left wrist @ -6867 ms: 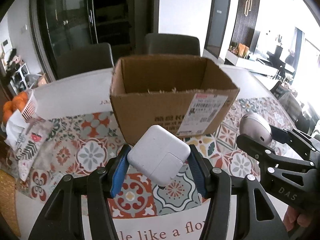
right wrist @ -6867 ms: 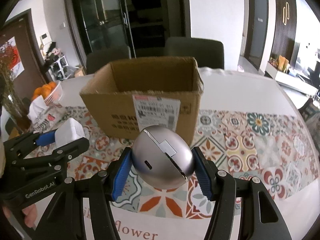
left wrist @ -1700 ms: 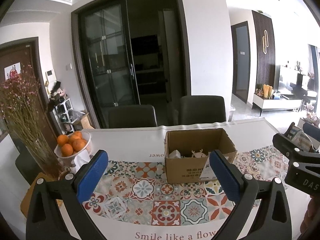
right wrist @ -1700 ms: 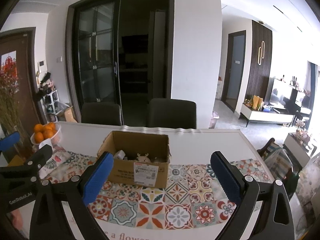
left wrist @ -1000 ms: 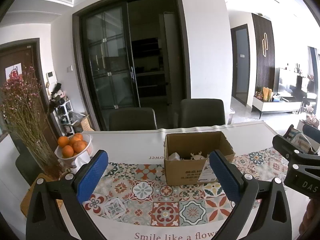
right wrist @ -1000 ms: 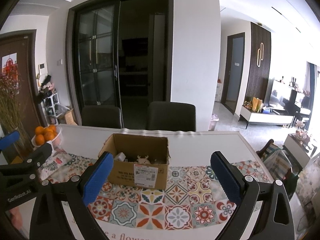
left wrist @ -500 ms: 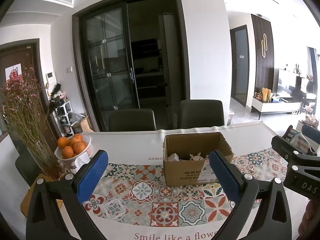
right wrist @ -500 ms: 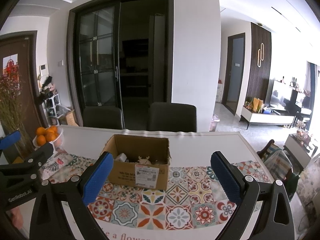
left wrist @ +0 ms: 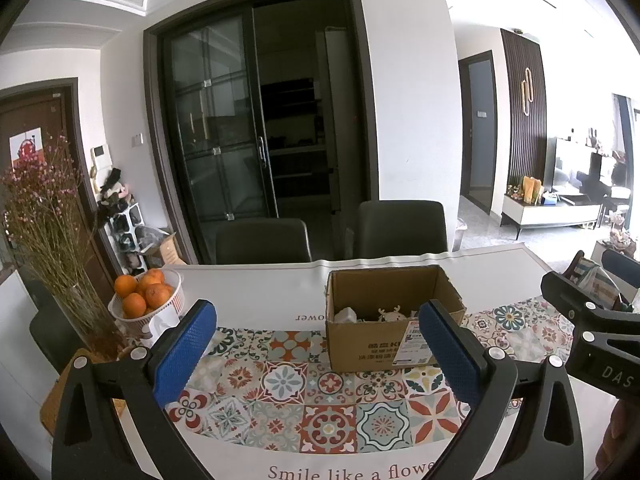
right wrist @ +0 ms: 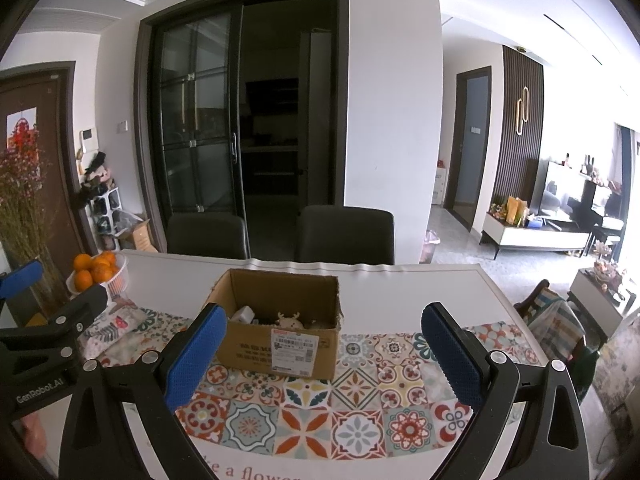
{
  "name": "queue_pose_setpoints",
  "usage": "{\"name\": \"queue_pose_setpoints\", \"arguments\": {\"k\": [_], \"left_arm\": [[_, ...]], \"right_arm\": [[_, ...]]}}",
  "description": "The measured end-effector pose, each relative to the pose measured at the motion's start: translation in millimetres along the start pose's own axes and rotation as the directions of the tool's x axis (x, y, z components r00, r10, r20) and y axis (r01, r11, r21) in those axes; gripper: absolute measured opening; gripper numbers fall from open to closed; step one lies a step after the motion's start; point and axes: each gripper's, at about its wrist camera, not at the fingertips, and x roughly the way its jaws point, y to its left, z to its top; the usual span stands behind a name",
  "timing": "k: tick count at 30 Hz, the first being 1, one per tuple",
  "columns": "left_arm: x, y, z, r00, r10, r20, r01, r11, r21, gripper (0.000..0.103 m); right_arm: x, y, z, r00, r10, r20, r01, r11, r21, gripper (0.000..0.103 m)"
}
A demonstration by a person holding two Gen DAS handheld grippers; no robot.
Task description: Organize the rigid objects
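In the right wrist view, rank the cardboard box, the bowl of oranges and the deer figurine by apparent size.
1. cardboard box, clearly largest.
2. bowl of oranges, though it sits farther back, so it may look smaller than it is.
3. deer figurine, smallest, partly hidden inside the box.

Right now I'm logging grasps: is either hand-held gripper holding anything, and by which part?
Nothing is held. The left hand-held gripper and right hand-held gripper are both wide open, back from the cardboard box.

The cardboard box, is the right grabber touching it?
Apart. In the right wrist view the right gripper is wide open and empty, and patterned tablecloth shows between its blue pads and the cardboard box.
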Motion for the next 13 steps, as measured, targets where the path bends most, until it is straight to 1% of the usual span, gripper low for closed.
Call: {"name": "queue_pose_setpoints", "arguments": {"k": [13], "left_arm": [[-0.2, -0.7, 0.5, 1.0, 0.001, 0.0, -0.001, 1.0, 0.0, 0.103]], "right_arm": [[-0.5, 1.3, -1.0, 1.0, 0.0, 0.001, 0.0, 1.0, 0.0, 0.099]]}}
